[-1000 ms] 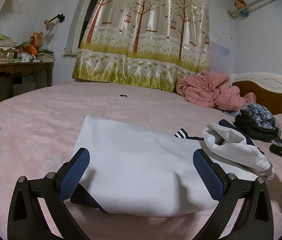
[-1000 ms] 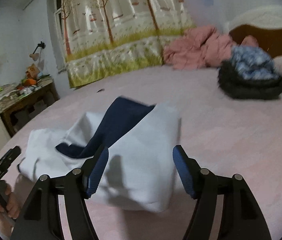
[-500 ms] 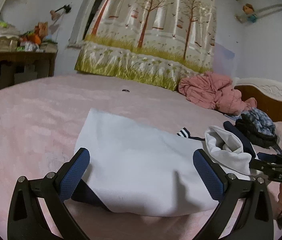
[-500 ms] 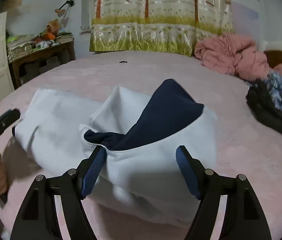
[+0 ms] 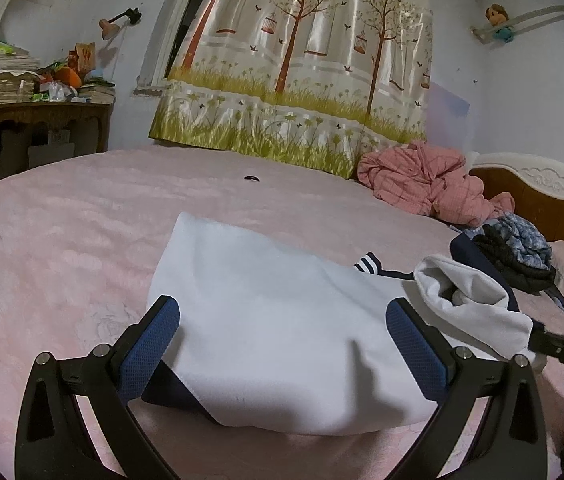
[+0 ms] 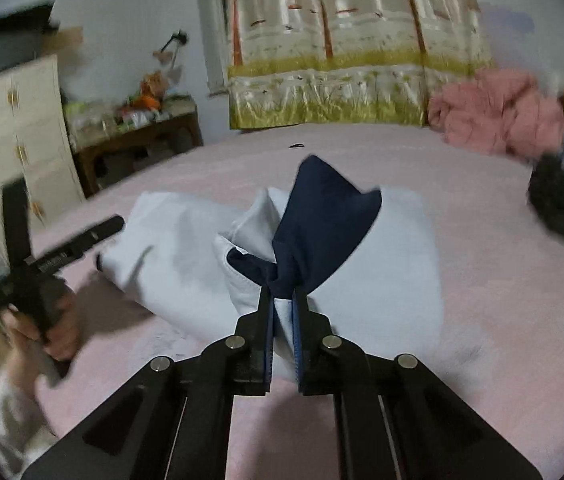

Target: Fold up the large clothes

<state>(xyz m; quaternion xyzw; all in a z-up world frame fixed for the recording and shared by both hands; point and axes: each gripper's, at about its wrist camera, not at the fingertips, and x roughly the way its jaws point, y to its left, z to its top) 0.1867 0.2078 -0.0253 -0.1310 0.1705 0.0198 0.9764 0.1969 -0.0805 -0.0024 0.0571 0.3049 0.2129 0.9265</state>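
A white hooded sweatshirt with navy lining (image 5: 266, 320) lies partly folded on the pink bed (image 5: 62, 248). My left gripper (image 5: 282, 344) is open, its blue pads either side of the near folded edge, holding nothing. My right gripper (image 6: 282, 300) is shut on the hood's edge (image 6: 282, 316), where white fabric and navy lining (image 6: 321, 220) bunch between the fingers. The hood (image 5: 469, 304) shows at the right of the left wrist view. The left gripper also shows at the left of the right wrist view (image 6: 82, 236).
A pink crumpled garment (image 5: 425, 180) and a dark blue-patterned bundle (image 5: 517, 252) lie near the headboard (image 5: 541, 176). A small dark ring (image 5: 252, 178) lies on the bed. A cluttered wooden desk (image 5: 42, 116) and white drawers (image 6: 18, 136) stand at the left; the curtain (image 5: 301, 60) hangs behind.
My right gripper has closed on the hood's edge; it was open half a second ago. The hood is now bunched and lifted. My left gripper stays open over the folded body.
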